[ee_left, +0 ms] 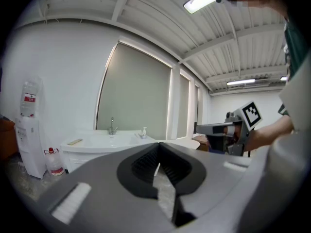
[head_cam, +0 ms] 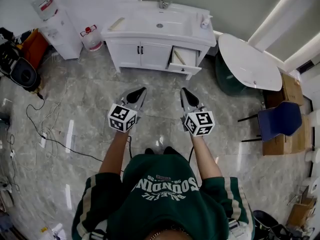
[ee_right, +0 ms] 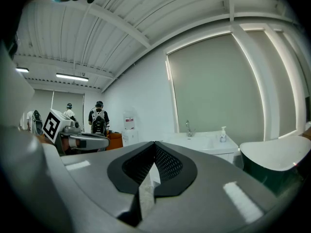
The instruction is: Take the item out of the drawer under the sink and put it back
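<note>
So far nothing is picked up. The left gripper (head_cam: 140,91) and right gripper (head_cam: 184,91) are both shut and empty, well away from the sink (head_cam: 145,20). The drawer (head_cam: 183,64) is open. A pale item (head_cam: 179,57) seems to lie inside. All the work is left.

head view: overhead, steeply down | both gripper views: level, facing distant sink cabinet (head_cam: 127,51) | shared: cabinet
</note>
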A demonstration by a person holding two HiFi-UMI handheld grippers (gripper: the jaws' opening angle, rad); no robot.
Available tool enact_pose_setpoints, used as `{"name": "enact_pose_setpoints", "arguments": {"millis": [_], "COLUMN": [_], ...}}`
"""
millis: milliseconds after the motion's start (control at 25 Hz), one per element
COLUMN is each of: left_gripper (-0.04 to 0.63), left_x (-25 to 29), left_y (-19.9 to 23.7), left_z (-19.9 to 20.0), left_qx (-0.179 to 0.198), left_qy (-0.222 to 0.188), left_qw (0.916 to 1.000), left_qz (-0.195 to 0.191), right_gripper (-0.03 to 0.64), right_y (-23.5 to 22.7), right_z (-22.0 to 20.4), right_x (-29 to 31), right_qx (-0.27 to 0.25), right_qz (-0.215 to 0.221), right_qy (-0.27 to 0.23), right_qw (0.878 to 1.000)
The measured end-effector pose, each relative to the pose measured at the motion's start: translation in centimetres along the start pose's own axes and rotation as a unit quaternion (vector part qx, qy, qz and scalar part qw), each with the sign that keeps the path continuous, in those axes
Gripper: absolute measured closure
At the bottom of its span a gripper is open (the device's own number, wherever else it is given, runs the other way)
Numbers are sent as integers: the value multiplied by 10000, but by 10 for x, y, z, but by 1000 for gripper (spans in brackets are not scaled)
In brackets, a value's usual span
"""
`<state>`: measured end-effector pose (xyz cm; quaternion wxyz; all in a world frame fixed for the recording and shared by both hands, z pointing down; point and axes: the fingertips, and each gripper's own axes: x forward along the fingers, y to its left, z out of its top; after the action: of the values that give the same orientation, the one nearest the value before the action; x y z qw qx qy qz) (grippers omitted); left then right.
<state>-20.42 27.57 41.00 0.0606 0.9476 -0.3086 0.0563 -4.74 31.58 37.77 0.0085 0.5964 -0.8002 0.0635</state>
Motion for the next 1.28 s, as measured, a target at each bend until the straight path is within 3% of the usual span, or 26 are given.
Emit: {"name": "enact_pose_setpoints", "arguments": {"millis": [360, 640, 960, 1280], "left_gripper": [545, 545, 545, 545], "left_x": [12, 55, 134, 255], "left_y": [35, 64, 105, 155], "left_z": [-11, -9, -6, 30], "left_qx": [-93, -85, -68, -44], "left_qy": [57, 91, 204, 232], "left_qw": [9999, 9999, 9998, 9995], "left_qz": [-44, -90, 3, 199], "right_gripper": [614, 615, 614, 615], "right_y": [-3, -36, -100, -205], "right_z": [-13, -17, -19, 14], "right_x": [35, 74, 144, 242], "right_qx": [40, 101, 217, 287], "right_qz": [-50, -139, -37, 183], "right_qy": [147, 181, 203, 146], "right_qw": [9999, 9997, 9996, 9993]}}
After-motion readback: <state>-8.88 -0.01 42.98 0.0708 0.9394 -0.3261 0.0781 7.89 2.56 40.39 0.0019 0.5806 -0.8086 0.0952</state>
